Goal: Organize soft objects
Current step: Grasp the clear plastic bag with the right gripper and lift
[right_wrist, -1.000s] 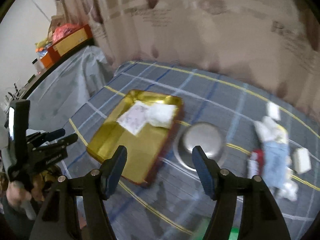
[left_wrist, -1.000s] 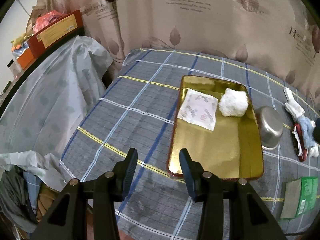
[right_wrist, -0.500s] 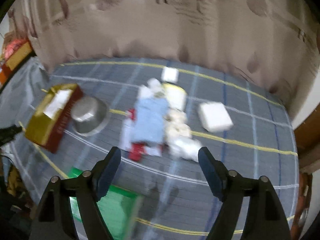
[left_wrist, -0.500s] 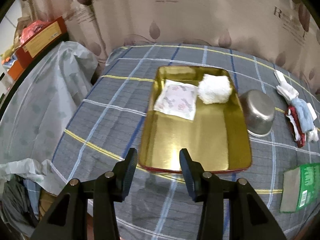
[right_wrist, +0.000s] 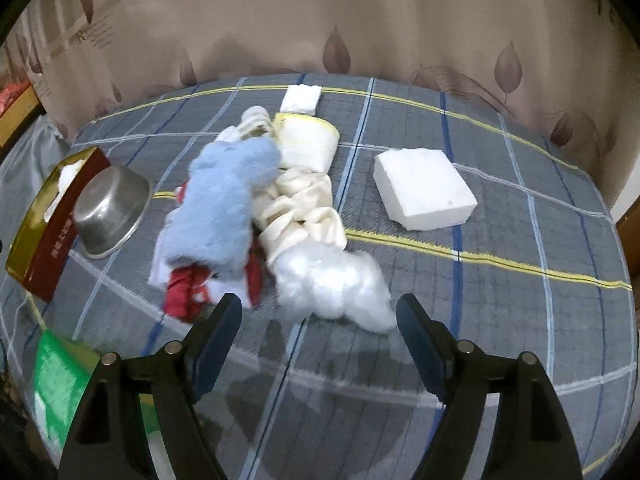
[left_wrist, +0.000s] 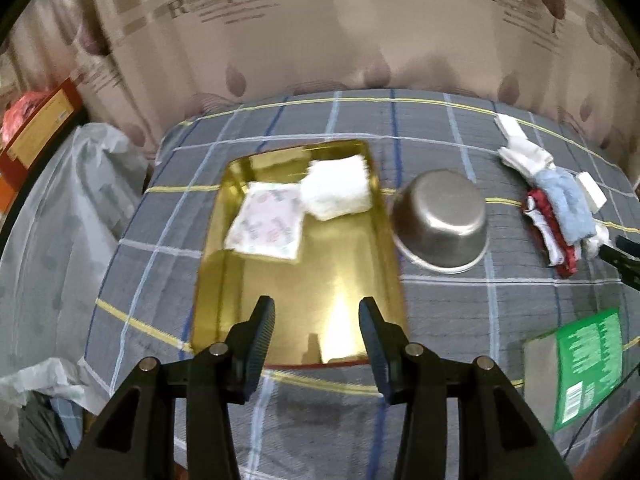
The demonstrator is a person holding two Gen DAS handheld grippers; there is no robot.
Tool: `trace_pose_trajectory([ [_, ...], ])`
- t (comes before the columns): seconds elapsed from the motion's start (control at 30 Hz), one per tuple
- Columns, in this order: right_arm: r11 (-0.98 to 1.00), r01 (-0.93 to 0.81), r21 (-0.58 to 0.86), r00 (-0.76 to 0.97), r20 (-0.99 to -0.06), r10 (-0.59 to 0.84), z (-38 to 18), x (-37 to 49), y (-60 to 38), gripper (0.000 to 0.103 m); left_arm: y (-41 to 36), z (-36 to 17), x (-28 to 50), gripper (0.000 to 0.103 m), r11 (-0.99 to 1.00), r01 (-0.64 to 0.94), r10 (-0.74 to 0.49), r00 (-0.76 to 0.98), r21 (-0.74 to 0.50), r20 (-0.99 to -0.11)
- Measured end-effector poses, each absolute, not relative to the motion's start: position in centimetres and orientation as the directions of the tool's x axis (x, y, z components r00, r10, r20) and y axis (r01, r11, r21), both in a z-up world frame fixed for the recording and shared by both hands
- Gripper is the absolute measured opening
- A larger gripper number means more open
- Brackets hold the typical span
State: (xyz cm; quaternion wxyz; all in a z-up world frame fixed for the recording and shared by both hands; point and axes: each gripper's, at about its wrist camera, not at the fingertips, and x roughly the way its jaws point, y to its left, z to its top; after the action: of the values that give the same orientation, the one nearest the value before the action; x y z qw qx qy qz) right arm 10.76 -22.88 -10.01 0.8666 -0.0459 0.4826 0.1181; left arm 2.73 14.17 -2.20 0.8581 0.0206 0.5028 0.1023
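**Obscured and Indeterminate Areas**

Left wrist view: the gold tray's (left_wrist: 296, 280) near rim is partly hidden behind the left gripper's fingers (left_wrist: 260, 332). The green packet's (left_wrist: 580, 364) print is too blurred to read. The right gripper (left_wrist: 624, 256) is cut off at the right edge.

Right wrist view: the red cloth (right_wrist: 186, 292) lies mostly hidden under the blue plush piece (right_wrist: 224, 208). The green packet (right_wrist: 60, 380) is motion-blurred and partly covered by the gripper's frame.

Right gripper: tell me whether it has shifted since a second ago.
Yes. The right gripper has swung from over the gold tray, now at the left edge, to the soft pile by the white fluff, jaws opening, empty.
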Motion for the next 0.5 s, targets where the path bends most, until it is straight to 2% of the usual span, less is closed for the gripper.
trace_pose_trajectory([
  [0.23,0.968,-0.247,0.049,0.52,-0.836,0.175,-11.8,12.5,-23.1,0.076,9.8,-2.4,5.3,0.044,0.995,-0.052,0.097,0.474,0.082,-0.875],
  [0.37,0.965,-0.254,0.062,0.533,-0.824,0.193,-12.2,12.5,-23.2,0.065,7.7,-2.7,6.7,0.044,0.999,-0.011,0.032,0.458,0.03,-0.888],
  [0.5,0.964,-0.258,0.065,0.549,-0.811,0.202,-12.1,11.9,-23.4,0.059,5.1,-2.6,7.8,0.044,0.998,0.029,0.034,0.467,0.054,-0.883],
])
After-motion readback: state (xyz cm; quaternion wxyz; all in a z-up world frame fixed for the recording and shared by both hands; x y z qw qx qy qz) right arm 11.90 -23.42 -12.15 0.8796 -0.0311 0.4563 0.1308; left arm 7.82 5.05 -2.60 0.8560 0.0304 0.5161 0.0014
